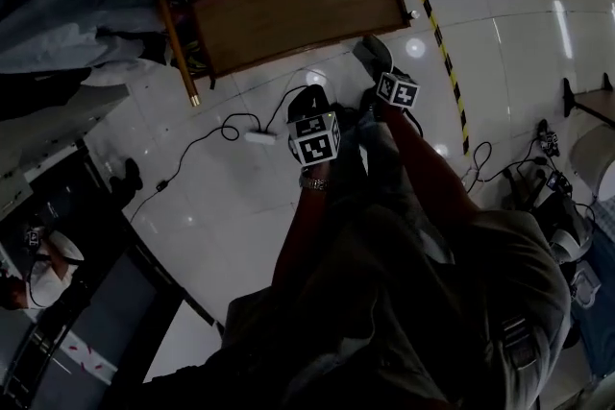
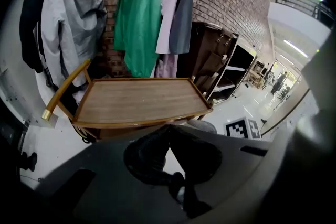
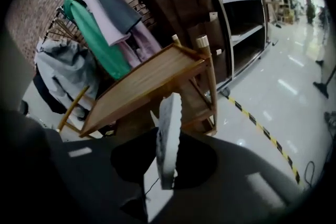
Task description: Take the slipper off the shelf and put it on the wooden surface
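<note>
The slipper (image 3: 168, 136) is pale grey and seen edge-on, upright between the jaws of my right gripper (image 3: 166, 168), which is shut on it. In the head view the slipper (image 1: 373, 51) pokes forward from the right gripper (image 1: 377, 84), just short of the near right corner of the wooden surface (image 1: 298, 5). That surface is a rimmed wooden cart top (image 2: 136, 99), lying ahead of both grippers (image 3: 142, 84). My left gripper (image 2: 168, 131) is shut with nothing in it and hangs beside the right one (image 1: 309, 103), above the white floor.
Coats (image 2: 137, 13) hang on a rack against the brick wall behind the cart. A dark shelf unit (image 3: 236, 13) stands to its right. Yellow-black tape (image 1: 444, 53) and a power strip with cable (image 1: 259, 136) lie on the floor. A brass handle (image 1: 179, 48) runs along the cart's left.
</note>
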Demonstrator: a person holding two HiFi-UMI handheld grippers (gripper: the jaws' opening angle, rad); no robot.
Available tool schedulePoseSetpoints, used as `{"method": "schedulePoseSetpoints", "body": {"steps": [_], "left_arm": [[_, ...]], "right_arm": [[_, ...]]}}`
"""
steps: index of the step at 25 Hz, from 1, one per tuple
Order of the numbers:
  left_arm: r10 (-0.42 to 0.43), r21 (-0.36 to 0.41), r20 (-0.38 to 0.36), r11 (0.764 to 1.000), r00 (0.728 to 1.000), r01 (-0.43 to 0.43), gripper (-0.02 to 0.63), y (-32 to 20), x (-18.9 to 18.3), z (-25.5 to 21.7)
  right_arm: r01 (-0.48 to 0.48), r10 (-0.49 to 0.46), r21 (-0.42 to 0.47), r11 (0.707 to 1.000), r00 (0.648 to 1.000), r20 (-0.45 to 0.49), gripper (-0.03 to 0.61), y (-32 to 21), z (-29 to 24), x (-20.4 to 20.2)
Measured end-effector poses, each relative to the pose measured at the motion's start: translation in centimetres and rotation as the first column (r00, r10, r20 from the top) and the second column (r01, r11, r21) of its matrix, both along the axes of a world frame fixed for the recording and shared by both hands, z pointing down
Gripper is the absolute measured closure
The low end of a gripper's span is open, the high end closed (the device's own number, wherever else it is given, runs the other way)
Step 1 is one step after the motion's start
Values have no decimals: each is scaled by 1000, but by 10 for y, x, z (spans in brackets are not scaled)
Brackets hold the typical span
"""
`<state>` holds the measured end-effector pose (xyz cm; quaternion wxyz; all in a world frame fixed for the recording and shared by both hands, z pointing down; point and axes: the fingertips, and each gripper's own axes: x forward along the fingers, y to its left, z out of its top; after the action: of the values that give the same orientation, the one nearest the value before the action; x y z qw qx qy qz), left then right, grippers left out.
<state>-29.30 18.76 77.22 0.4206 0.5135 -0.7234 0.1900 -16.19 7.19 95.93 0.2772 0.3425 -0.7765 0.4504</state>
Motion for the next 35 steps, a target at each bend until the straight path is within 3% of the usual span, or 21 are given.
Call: {"method": "schedulePoseSetpoints", "body": {"steps": [4, 6, 8, 9, 11, 12, 14, 16, 18, 22, 23, 25, 26, 31, 33, 35], "left_arm": [[-4, -8, 14, 1000, 1000, 4, 607, 5, -6, 45], [-3, 3, 25, 1000, 1000, 3, 607, 2, -13, 64], [6, 21, 34, 1000, 999, -7, 607, -5, -21, 79], [15, 32, 36, 999, 999, -16, 607, -10, -23, 85], [34, 46, 37, 998, 999, -36, 608, -19, -26, 89], [42, 47, 35, 998, 998, -44, 609, -22, -26, 87], [56, 42, 28, 997, 998, -57, 609, -26, -24, 75], [77, 36, 22, 996, 997, -78, 609, -30, -18, 52], [105, 41, 13, 994, 994, -105, 609, -40, -12, 22], [159, 86, 13, 983, 987, -160, 609, -71, -1, -48], [173, 100, 18, 980, 985, -174, 608, -79, 1, -65], [194, 129, 20, 972, 981, -195, 609, -96, 8, -94], [202, 143, 19, 969, 979, -203, 608, -104, 11, -105], [241, 189, 61, 950, 969, -248, 609, -133, 25, -157], [238, 216, 78, 944, 968, -249, 609, -143, 29, -174], [228, 234, 76, 942, 971, -240, 609, -146, 33, -188]], "right_arm": [[-165, 165, 36, 986, 986, -8, 506, -51, 54, 3], [-257, 256, -2, 967, 965, 48, 503, -68, 79, 0], [-286, 292, -76, 955, 952, 88, 486, -78, 109, -10], [-274, 285, -116, 955, 954, 88, 452, -80, 124, -14], [-213, 223, -173, 962, 974, 38, 235, -78, 148, -15], [-172, 174, -182, 968, 985, -9, 202, -74, 154, -10], [-67, 50, -193, 979, 995, -89, 183, -58, 147, 2], [32, -60, -234, 972, 992, -114, 162, -33, 122, 12], [76, -114, -253, 965, 983, -142, 160, -15, 92, 31], [79, -99, -154, 985, 987, -126, 238, -9, -20, 41], [71, -85, -119, 990, 990, -117, 289, -12, -55, 36], [80, -85, -47, 996, 989, -120, 460, -15, -123, 24], [104, -104, -3, 995, 987, -123, 506, -16, -155, 15], [217, -194, 243, 946, 974, -112, 515, -36, -290, -26], [233, -216, 284, 930, 972, -90, 567, -42, -326, -36], [230, -209, 305, 924, 973, -99, 571, -44, -348, -34]]}}
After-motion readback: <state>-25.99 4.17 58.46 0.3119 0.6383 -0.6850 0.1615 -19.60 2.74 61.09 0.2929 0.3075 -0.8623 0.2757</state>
